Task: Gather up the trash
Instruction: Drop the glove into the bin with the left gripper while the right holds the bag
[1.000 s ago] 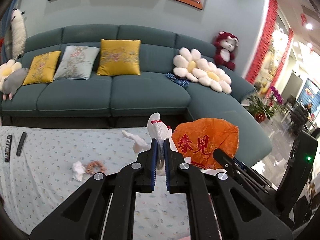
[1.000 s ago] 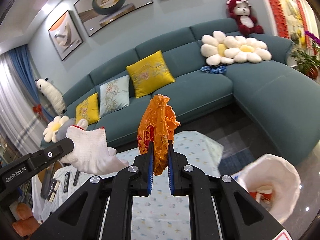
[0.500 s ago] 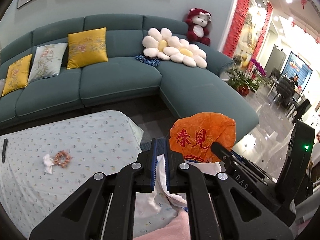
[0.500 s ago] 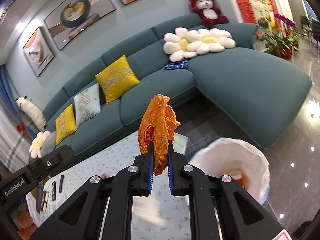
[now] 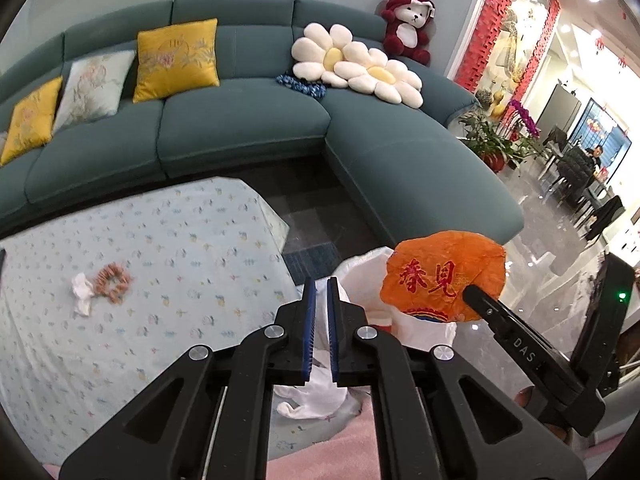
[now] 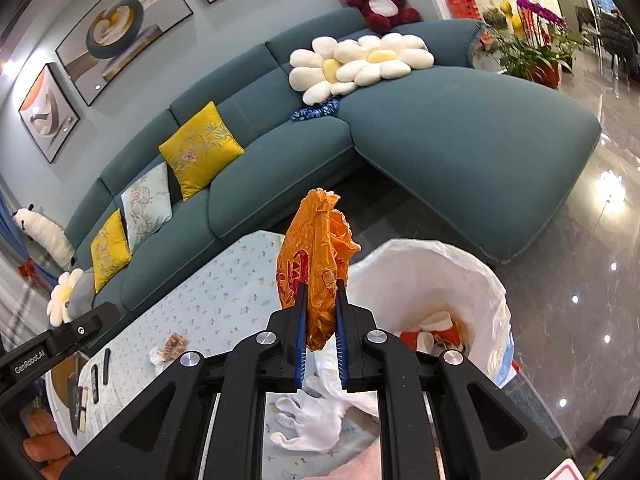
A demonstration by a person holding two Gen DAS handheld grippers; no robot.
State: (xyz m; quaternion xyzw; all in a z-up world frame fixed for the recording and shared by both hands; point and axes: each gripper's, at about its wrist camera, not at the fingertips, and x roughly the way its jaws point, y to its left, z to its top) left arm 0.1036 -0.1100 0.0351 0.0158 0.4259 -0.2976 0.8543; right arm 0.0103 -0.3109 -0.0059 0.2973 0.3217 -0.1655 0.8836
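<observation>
My right gripper (image 6: 320, 292) is shut on an orange plastic wrapper (image 6: 316, 264) with red print and holds it just left of the white-lined trash bin (image 6: 476, 276); the wrapper (image 5: 444, 276) also shows in the left wrist view, over the bin (image 5: 360, 276). My left gripper (image 5: 321, 286) is nearly closed with nothing between its pads. A white glove (image 6: 312, 424) lies below the grippers by the bin's base, also in the left wrist view (image 5: 316, 396). A crumpled white tissue (image 5: 82, 294) and a pinkish ring-shaped scrap (image 5: 114, 282) lie on the patterned table (image 5: 180, 248).
A teal corner sofa (image 5: 248, 128) with cushions stands behind the table. Remote controls (image 6: 96, 372) lie at the table's far left. The bin holds red and white trash (image 6: 436, 332). Glossy floor (image 6: 580, 280) lies to the right. A pink rug edge (image 5: 320, 456) is below.
Both grippers swung right from the table to the bin. The white glove left my left gripper and now lies below by the bin. The right still holds the wrapper.
</observation>
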